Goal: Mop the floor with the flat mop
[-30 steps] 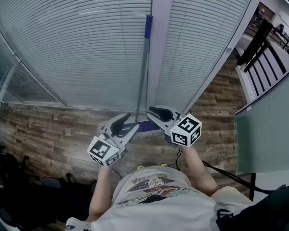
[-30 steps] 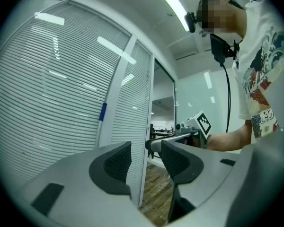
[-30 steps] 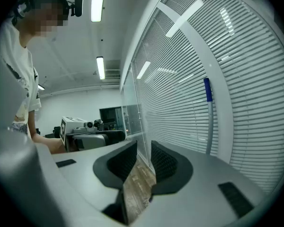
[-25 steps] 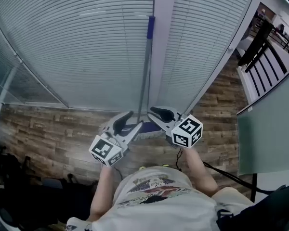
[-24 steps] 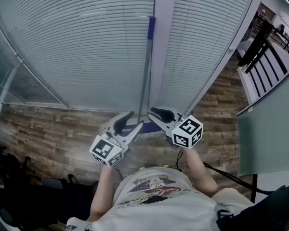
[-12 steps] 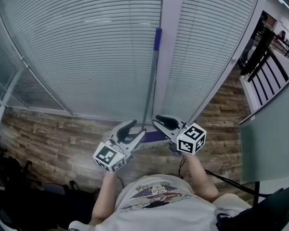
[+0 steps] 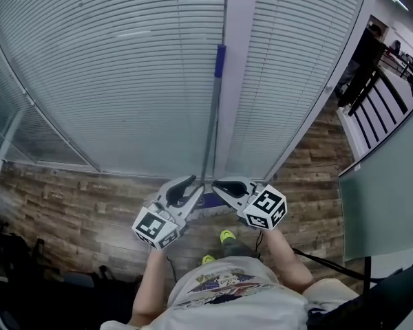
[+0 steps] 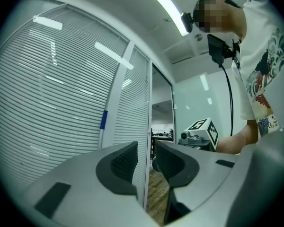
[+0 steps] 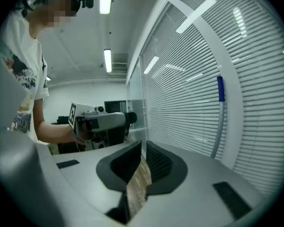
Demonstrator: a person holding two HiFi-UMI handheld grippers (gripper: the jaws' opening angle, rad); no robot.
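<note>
Left hand-held gripper (image 7: 197, 184): jaws have just been closing part-way; a gap remains, with nothing between them. Right hand-held gripper (image 7: 217, 185): jaws have just been closing and are now together, empty. Its tip has drawn toward 9 o'clock, nearer the mop handle (image 7: 212, 115). Yellow-green shoe (image 7: 227, 236) now shows at 6 o'clock.

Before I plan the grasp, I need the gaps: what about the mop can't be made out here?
Mop head: head view, mostly behind the left gripper and right gripper, whose empty jaws have just been closing.
Mop handle, lower end: both gripper views, cut off by each gripper's own body.
</note>
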